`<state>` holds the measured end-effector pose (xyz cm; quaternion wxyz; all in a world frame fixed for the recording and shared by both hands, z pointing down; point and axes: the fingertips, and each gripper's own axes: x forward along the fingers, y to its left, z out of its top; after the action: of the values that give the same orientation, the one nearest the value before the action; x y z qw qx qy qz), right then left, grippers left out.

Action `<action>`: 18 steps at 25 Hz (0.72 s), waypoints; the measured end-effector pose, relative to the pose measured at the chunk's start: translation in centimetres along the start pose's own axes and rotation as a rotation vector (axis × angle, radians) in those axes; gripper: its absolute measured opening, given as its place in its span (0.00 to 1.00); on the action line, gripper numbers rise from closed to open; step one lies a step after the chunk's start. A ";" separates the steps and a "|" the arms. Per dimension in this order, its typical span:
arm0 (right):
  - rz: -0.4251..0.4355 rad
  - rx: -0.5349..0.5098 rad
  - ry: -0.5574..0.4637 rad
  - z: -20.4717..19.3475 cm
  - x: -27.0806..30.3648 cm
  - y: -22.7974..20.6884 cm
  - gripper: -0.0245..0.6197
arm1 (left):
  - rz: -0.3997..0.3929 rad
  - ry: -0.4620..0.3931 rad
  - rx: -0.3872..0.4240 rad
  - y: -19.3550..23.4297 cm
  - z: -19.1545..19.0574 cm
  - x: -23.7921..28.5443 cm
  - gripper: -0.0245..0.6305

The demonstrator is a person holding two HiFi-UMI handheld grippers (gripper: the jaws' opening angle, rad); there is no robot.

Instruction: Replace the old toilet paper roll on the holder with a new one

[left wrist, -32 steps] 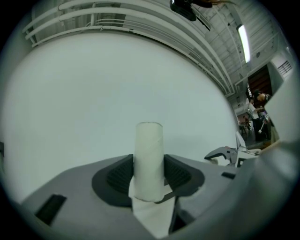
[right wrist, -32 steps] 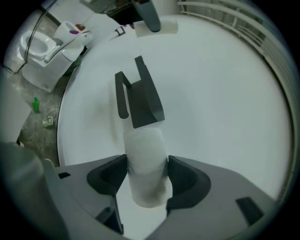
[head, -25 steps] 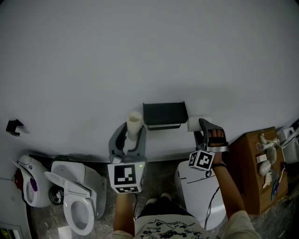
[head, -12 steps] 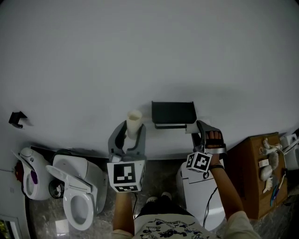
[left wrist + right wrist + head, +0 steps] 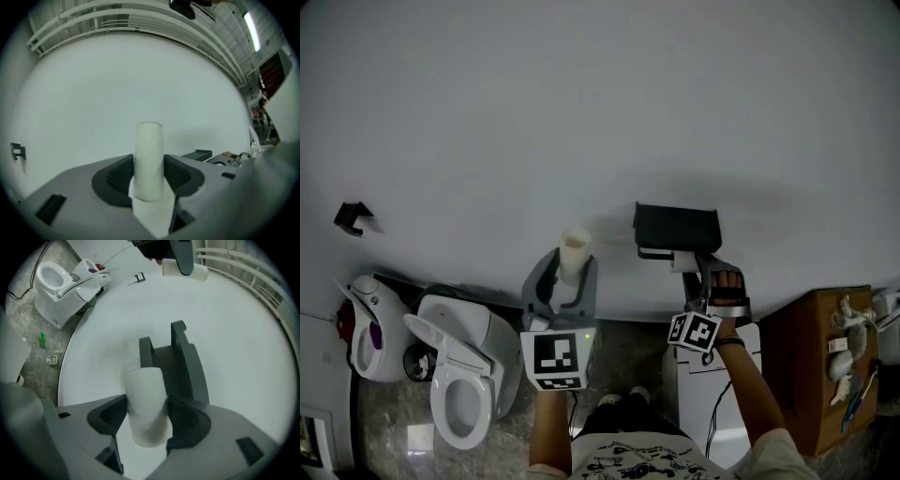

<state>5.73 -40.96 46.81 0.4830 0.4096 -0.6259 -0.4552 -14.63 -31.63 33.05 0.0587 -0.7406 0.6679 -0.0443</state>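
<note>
A plain white wall (image 5: 581,122) fills most of the scene, with a dark holder (image 5: 677,228) fixed low on it and a grey stone floor below.

The left gripper (image 5: 149,176) is clamped on the bare core (image 5: 149,150), held upright and well to the left of the holder. The right gripper (image 5: 146,423) pinches the new roll (image 5: 144,399) across its sides, just under the holder's lower edge, with the holder's two prongs straight ahead of it.

The step in hand appears to be mounting the new roll. Doing it well would mean lining up the roll's bore with the holder's bar, then sliding it on squarely. The jaws should part only once the roll hangs by itself, and the grip should stay light so the soft paper is not crushed.

Around them, a toilet (image 5: 455,375) with a raised lid stands on the floor to the left, and a small black hook (image 5: 353,217) sits on the wall's left side. A white bin (image 5: 712,394) is below the right gripper and a brown cabinet (image 5: 820,366) stands at the right. Nothing blocks the holder, though its top cover overhangs the approach from above.
</note>
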 end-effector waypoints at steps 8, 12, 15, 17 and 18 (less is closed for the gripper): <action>-0.003 0.049 -0.055 4.7 -0.1 0.4 0.48 | 0.081 0.020 -0.016 3.7 -0.8 -1.8 0.34; 0.015 0.053 -0.074 5.8 -0.4 0.6 0.48 | 0.094 0.020 -0.027 4.5 -0.9 -2.2 0.34; 0.017 0.062 -0.077 5.8 -0.8 0.4 0.48 | 0.083 0.009 -0.036 4.2 -0.8 -2.0 0.34; 0.020 0.087 -0.081 5.8 -1.5 0.3 0.49 | 0.073 0.007 -0.041 3.9 -0.8 -1.8 0.34; 0.021 0.106 -0.083 5.8 -1.9 0.3 0.49 | 0.067 0.006 -0.043 3.8 -0.8 -1.7 0.34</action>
<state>0.45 -38.10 45.96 0.4390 0.4085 -0.6729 -0.4331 -18.63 -30.29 33.35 0.0424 -0.7188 0.6933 -0.0301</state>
